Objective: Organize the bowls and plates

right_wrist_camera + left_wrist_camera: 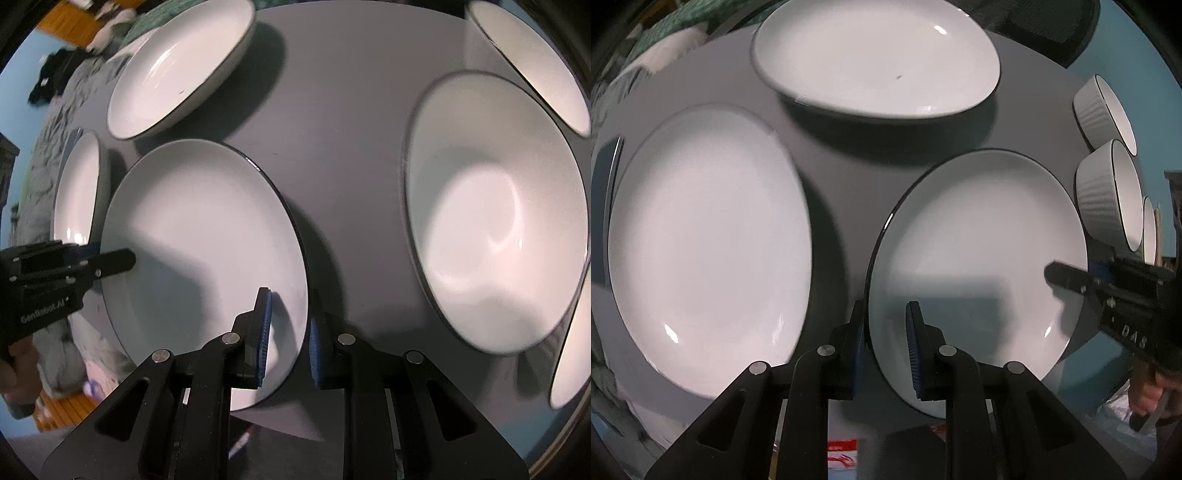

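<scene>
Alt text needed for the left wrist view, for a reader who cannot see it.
The left gripper clamps the near-left rim of a white plate on a grey table, while the right gripper grips its opposite rim. Two more white plates lie beyond and left, and ribbed white bowls stand at the right edge.

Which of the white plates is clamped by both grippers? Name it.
The black-rimmed plate nearest the cameras: the left gripper pinches one edge, the right gripper the opposite edge. The other two plates lie untouched on the grey table.
</scene>
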### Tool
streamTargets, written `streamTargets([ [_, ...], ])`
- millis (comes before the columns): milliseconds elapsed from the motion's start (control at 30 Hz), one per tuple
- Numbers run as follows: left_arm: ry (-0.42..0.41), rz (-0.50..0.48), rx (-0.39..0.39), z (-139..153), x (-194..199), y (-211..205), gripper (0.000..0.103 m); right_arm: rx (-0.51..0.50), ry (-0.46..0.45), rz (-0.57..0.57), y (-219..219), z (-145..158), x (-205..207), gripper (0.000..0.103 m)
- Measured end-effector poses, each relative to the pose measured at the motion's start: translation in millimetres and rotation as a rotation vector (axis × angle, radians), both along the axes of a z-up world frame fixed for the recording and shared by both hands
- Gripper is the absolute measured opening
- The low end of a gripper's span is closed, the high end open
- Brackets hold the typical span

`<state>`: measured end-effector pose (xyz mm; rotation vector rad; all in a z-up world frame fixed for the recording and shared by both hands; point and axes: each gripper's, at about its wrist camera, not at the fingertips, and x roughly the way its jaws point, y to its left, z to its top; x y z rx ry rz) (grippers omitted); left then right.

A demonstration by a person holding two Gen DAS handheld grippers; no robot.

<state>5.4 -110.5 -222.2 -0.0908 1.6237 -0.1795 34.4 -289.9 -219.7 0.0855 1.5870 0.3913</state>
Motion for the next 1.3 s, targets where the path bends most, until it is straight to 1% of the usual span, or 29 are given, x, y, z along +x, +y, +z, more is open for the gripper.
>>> streamTargets([
  [100,-0.002,0.042,-0.008,4,-11,-1,0.019,0.003,0.003,0.042,6,-1,6,0.018],
  [167,-0.009,0.068,-0.016,5,-15,-1,0.016,0.001,-0.002,0.061,10,-2,11,0.018],
  [233,0.002,0.095,-0.030,3,-15,1,0.015,-0.001,-0.004,0.068,15,-3,13,0.018],
  [367,-0.006,0.118,-0.051,7,-14,-10,0.015,0.006,-0.010,0.060,13,-3,7,0.018],
  [500,-0.013,0.138,-0.070,10,-13,-21,0.017,0.024,0.005,0.029,10,-5,2,0.021],
  [567,-0.009,0.157,-0.088,10,-11,-16,0.018,0.025,-0.007,0.027,10,-4,0,0.021],
  [667,-0.004,0.179,-0.112,13,-7,-24,0.019,0.026,-0.018,0.022,11,-4,-2,0.021],
  [767,-0.006,0.164,-0.097,14,-5,-27,0.019,0.030,-0.016,0.011,5,-3,-1,0.021],
  [800,-0.002,0.164,-0.092,5,-18,-22,0.019,0.035,-0.009,0.004,3,-3,-1,0.020],
  [867,0.011,0.179,-0.091,3,-19,-30,0.019,0.045,0.008,-0.001,1,-3,1,0.019],
  [1067,0.004,0.179,-0.086,18,-3,-43,0.019,0.070,0.022,-0.009,-6,6,9,0.017],
  [1167,-0.006,0.176,-0.081,30,0,-46,0.020,0.078,0.022,-0.010,-8,13,15,0.016],
  [1233,-0.014,0.178,-0.081,30,-8,-24,0.020,0.085,0.020,-0.010,-8,16,18,0.016],
  [1267,-0.020,0.178,-0.079,35,-4,-28,0.020,0.089,0.019,-0.012,-9,19,21,0.016],
  [1300,-0.024,0.179,-0.080,42,-4,-19,0.020,0.091,0.019,-0.011,-9,21,24,0.016],
])
